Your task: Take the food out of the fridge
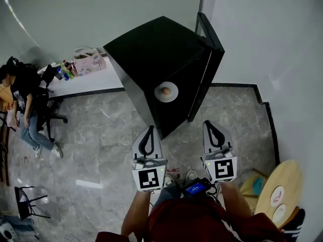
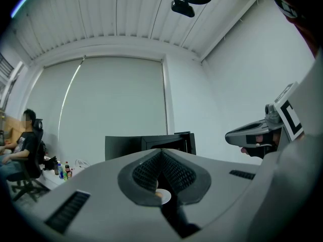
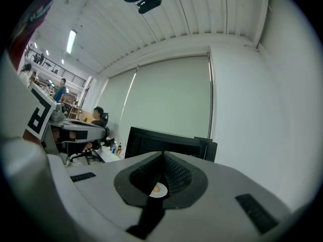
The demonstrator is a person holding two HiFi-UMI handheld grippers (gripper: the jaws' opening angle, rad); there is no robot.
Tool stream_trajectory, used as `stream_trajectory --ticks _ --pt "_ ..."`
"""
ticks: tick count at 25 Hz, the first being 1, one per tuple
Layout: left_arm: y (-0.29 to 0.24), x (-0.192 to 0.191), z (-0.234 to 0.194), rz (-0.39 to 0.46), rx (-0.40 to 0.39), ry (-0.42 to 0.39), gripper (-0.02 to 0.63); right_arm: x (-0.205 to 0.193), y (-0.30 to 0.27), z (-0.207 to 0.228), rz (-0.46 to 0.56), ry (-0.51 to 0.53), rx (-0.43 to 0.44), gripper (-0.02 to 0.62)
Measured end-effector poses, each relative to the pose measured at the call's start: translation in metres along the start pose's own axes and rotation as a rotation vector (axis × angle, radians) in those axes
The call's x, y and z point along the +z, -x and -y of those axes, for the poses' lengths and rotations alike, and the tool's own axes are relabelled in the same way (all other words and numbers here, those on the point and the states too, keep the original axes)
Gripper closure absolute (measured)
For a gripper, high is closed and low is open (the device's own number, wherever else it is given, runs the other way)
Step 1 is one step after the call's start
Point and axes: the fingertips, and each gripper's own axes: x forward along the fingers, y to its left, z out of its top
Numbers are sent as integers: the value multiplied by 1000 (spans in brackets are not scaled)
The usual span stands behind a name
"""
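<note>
Quick status from my end: both grippers are just hanging in front of the fridge, well short of it. The left gripper has its jaws pressed together with nothing between them, and so does the right gripper. So I'm carrying nothing at the moment.

The food is a small roundish brown thing (bun or egg, can't tell) on a white plate. The plate looks to be sitting on top of the fridge near the front edge, not inside it. The door looks swung open on the right.

My read is that the take-out part is mostly done. What's left is probably shutting that door, unless there's more inside, and none of my views show the interior.
</note>
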Motion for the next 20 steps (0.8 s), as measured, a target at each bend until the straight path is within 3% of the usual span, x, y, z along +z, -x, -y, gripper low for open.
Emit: stream_trajectory --ticks 20 --pt "-36 -31 35 -33 19 -14 594 -42 -23 30 -9 -64 51 571"
